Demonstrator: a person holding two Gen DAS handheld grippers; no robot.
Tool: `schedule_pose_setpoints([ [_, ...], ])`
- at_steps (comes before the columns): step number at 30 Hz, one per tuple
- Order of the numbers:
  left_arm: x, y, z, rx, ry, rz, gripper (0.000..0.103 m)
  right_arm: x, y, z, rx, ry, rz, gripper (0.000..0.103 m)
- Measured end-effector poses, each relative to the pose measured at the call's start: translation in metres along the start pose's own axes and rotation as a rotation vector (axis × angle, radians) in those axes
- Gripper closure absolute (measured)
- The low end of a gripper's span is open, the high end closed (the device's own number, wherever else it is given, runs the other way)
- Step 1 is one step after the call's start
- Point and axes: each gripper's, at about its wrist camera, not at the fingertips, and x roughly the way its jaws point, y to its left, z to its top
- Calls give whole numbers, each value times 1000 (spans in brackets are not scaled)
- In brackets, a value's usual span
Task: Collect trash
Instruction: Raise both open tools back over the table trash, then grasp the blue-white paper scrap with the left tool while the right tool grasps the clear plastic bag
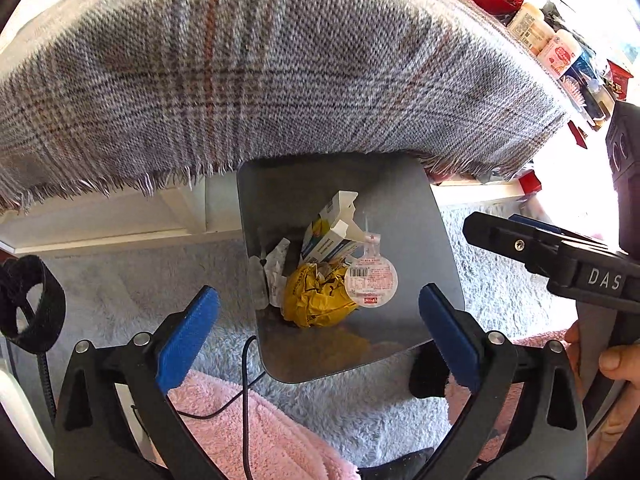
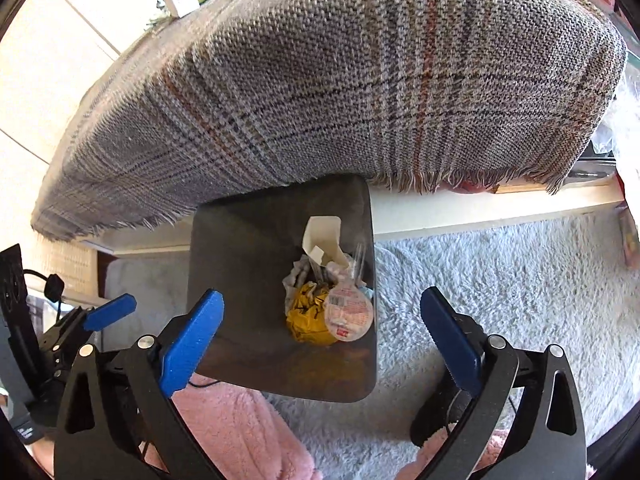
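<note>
— While both grippers hang over the bin [image 1: 400, 216], what have they got hold of?
— Nothing. The left gripper [image 1: 320, 336] has its jaws spread wide with only air between the blue pads, and the right gripper [image 2: 322, 336] is the same, wide and empty.
— Where's the trash?
— In the bin, on the floor by the carpet's [image 2: 500, 276] edge, partly under the cloth's [image 1: 260, 80] fringed hem. A yellow wad [image 1: 316, 300] lies at the bottom, a round lid [image 1: 370, 282] rests on it, and an opened carton [image 1: 334, 228] leans behind. White paper [image 1: 278, 268] sits beside the wad, crumpled I think; it's in shadow.
— Anything else close by?
— Pink fleece [image 2: 236, 432] below the jaws, and a thin black cable [image 1: 244, 380] running across it.
</note>
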Motion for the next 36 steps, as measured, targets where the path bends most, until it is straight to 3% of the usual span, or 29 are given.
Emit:
schedule_pose_setpoints([
  [13,-42,19,26,-4,-55,33,8,-41,-2,19,65,-73,75,4],
  [22,-79,52,96,-9,-144,95,8,-86,14,110,2,-182,-3,4],
  [32,-85,78,202,-18,-226,118,9,-84,25,221,13,-223,-25,4],
  [36,-75,78,236,-2,-220,100,23,-75,29,257,12,-226,-26,4],
])
